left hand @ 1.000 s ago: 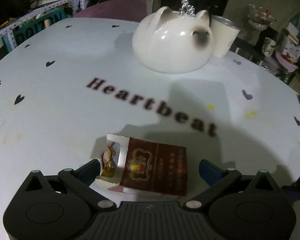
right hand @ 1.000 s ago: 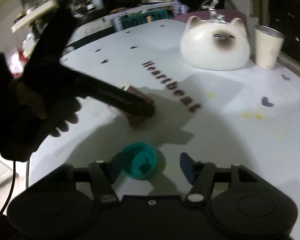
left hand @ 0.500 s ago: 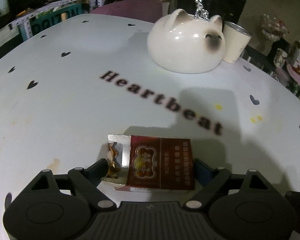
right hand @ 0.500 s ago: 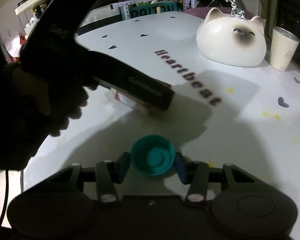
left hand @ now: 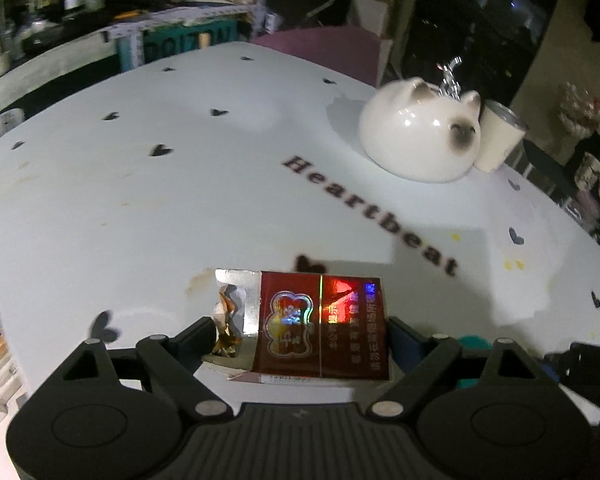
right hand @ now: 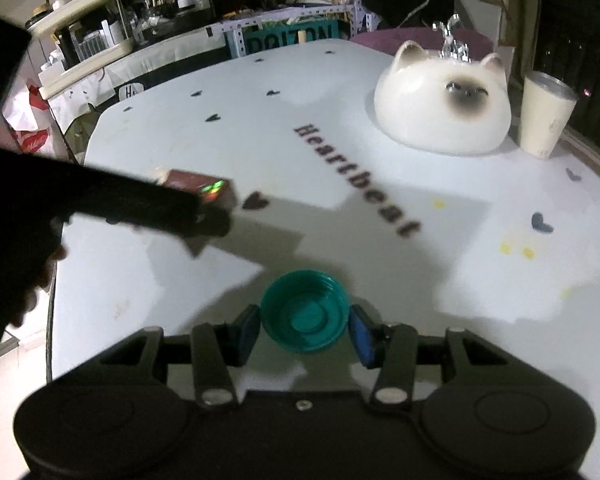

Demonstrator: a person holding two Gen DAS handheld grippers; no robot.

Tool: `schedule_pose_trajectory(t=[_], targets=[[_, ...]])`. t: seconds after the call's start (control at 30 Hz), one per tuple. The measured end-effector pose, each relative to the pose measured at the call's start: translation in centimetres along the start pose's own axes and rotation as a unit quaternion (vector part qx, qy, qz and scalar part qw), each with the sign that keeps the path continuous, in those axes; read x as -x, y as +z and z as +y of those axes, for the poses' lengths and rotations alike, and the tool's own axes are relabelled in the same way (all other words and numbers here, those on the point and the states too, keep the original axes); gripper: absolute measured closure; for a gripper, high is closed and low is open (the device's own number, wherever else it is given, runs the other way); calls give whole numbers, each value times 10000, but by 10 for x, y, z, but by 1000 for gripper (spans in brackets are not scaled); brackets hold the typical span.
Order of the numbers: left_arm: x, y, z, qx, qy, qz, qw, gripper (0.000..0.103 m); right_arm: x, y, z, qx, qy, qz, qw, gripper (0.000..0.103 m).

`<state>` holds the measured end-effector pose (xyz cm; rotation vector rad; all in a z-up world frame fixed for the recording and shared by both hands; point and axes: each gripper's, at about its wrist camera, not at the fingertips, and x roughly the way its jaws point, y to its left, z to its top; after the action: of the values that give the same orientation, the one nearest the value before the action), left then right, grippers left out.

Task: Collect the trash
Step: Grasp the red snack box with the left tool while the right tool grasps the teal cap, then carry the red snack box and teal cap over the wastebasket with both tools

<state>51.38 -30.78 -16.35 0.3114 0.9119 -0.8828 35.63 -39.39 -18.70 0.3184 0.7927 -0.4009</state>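
The left gripper is clamping an open red cigarette pack with crumpled foil showing inside, above the white table. The right gripper is gripping an upturned, empty teal bottle cap, both having just closed.

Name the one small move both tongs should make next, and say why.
Probably lift both straight up off the table. The left tongs are clamped across the red cigarette pack, and the right tongs have just closed on the teal bottle cap. Both pieces look secured, with no bin in view.
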Motion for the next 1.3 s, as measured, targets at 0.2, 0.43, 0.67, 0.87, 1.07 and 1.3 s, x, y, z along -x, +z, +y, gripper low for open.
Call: schedule_pose_trajectory(t=[0.2, 0.43, 0.67, 0.87, 1.07, 1.3], targets=[[40, -13, 19, 274, 109, -217, 9993, 13, 17, 13, 12, 86, -57, -179, 9998, 54], [91, -36, 43, 571, 223, -469, 9970, 13, 41, 21, 40, 224, -20, -351, 9991, 54], [139, -66, 68, 902, 438, -638, 9929, 13, 64, 21, 73, 355, 15, -490, 9982, 54], [177, -99, 86, 1141, 604, -711, 9891, 13, 86, 14, 100, 529, 43, -578, 9969, 54], [215, -135, 104, 1437, 804, -811, 9830, 13, 104, -2, 137, 775, 233, -564, 9951, 54], [258, -188, 131, 1874, 1138, -837, 9721, 13, 112, -26, 186, 1103, 525, -415, 9916, 54]])
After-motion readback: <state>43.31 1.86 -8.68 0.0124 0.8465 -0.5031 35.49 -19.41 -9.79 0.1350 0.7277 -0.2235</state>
